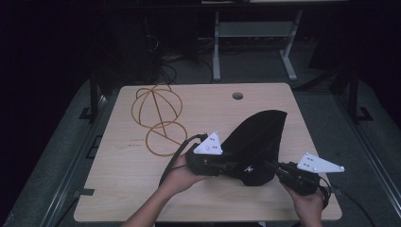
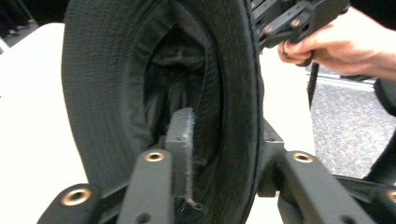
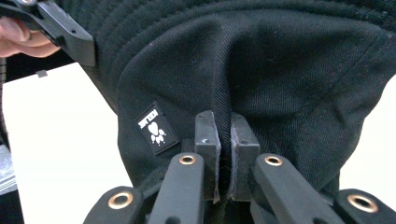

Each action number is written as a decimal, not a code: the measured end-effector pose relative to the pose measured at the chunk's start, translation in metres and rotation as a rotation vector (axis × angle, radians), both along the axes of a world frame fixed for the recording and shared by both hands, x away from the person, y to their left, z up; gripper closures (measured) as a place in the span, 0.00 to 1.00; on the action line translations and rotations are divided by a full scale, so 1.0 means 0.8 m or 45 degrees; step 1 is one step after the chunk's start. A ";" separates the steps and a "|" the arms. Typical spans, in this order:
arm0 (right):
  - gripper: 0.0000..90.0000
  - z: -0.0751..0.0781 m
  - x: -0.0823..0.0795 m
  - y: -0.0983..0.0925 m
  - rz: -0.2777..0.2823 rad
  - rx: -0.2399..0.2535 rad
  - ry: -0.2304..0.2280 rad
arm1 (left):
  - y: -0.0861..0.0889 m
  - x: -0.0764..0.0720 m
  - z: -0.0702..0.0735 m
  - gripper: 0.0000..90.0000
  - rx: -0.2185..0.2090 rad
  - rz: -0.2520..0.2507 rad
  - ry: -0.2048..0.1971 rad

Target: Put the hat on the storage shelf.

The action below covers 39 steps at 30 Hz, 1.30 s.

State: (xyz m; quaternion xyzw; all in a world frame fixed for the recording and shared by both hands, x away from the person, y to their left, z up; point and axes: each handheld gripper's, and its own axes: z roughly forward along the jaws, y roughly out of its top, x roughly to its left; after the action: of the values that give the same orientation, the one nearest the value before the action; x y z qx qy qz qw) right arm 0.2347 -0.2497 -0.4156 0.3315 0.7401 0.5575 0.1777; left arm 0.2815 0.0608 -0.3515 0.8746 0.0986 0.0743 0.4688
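Observation:
A black bucket hat point(image 1: 257, 142) is held up over the near middle of the wooden table point(image 1: 123, 184), between both grippers. My left gripper point(image 1: 226, 163) is shut on the hat's brim point(image 2: 233, 93): one pad sits inside the hat and the other jaw outside the brim. My right gripper point(image 1: 270, 165) is shut on a pinched fold of the crown point(image 3: 225, 140), beside a small white paw-print label point(image 3: 155, 128). The brim's far end rests on the table. The other hand and its gripper point(image 2: 299, 18) show at the top right of the left gripper view.
A yellow wire frame of loops point(image 1: 157, 116) lies on the table's far left. A round cable hole point(image 1: 238, 96) sits near the far edge. A metal stand point(image 1: 255, 42) and cables lie on the dark floor beyond.

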 end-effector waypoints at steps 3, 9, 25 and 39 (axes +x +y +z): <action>0.95 0.007 0.000 -0.001 0.005 -0.014 -0.009 | 0.012 -0.003 -0.001 0.64 -0.014 0.027 -0.004; 0.96 0.024 0.003 -0.006 0.000 -0.014 -0.024 | 0.036 -0.011 -0.008 0.57 0.004 0.083 -0.036; 0.97 0.064 0.016 -0.014 0.009 -0.004 -0.048 | 0.089 -0.022 -0.029 0.50 -0.032 0.183 -0.021; 0.97 0.103 0.035 -0.004 0.040 -0.020 -0.055 | 0.117 -0.026 -0.057 0.46 -0.030 0.234 0.012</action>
State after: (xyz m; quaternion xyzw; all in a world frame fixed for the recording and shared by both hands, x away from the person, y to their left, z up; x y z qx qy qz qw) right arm 0.2626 -0.2526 -0.3329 0.3064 0.7454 0.5616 0.1876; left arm 0.2604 0.1541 -0.3972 0.8567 0.1815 0.1118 0.4698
